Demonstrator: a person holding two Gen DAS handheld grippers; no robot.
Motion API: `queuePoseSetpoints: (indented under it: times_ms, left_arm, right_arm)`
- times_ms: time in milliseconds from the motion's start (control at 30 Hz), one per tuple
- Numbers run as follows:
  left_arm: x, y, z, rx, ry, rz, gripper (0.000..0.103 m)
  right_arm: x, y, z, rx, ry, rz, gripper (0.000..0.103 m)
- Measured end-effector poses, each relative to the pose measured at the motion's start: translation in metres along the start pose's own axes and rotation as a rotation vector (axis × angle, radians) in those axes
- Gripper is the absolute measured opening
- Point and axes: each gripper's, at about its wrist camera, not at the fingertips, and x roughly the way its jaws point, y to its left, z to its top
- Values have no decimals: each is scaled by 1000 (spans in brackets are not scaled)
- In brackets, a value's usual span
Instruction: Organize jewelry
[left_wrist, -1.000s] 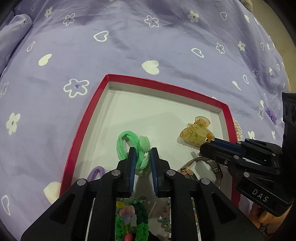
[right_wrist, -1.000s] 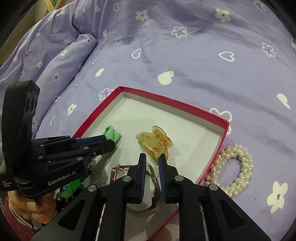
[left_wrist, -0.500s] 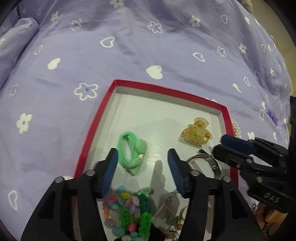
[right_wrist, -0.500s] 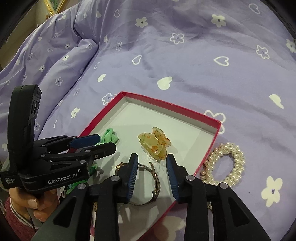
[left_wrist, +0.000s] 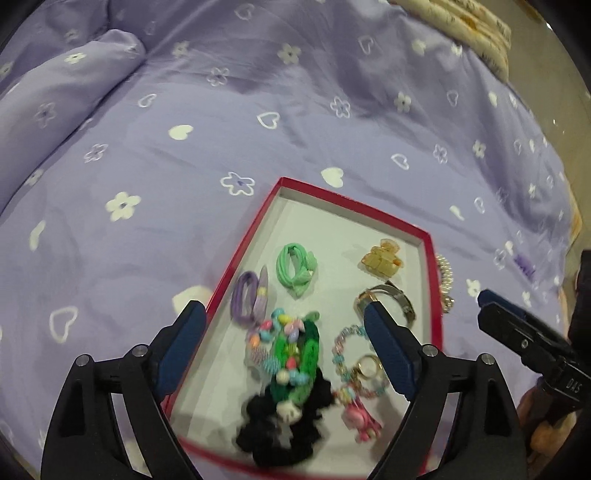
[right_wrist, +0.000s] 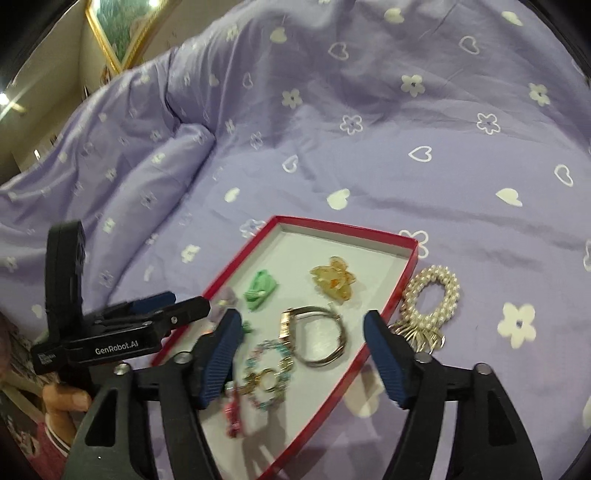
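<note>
A red-rimmed box (left_wrist: 266, 206) (right_wrist: 340, 223) lies on the purple bedspread. It holds a green hair tie (left_wrist: 295, 267) (right_wrist: 260, 290), an amber claw clip (left_wrist: 382, 258) (right_wrist: 334, 282), a metal watch (left_wrist: 391, 299) (right_wrist: 317, 336), a purple hair tie (left_wrist: 249, 297), a beaded bracelet (right_wrist: 267, 369) and a pile of colourful and black scrunchies (left_wrist: 291, 369). A pearl bracelet (right_wrist: 430, 299) lies on the bedspread just outside the box's right rim. My left gripper (left_wrist: 284, 339) is open and empty above the box's near end. My right gripper (right_wrist: 301, 339) is open and empty above the watch.
The purple bedspread (left_wrist: 258, 110) with white hearts and flowers covers everything around the box. A folded ridge of it (right_wrist: 129, 166) rises at the far left. A framed picture (right_wrist: 122, 26) hangs on the wall behind. A pink charm (left_wrist: 362, 421) lies at the box's near right.
Both grippers opened wide and pulled back and up from the box. The left let go of the green hair tie, which now lies in the box.
</note>
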Motion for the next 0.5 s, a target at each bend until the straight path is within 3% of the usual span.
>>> queuePoseSetpoints:
  times_ms: [500]
  left_arm:
    - [-68, 20, -59, -146, -70, -55, 96]
  right_arm:
    - [-59, 4, -52, 177, -144, 154, 89]
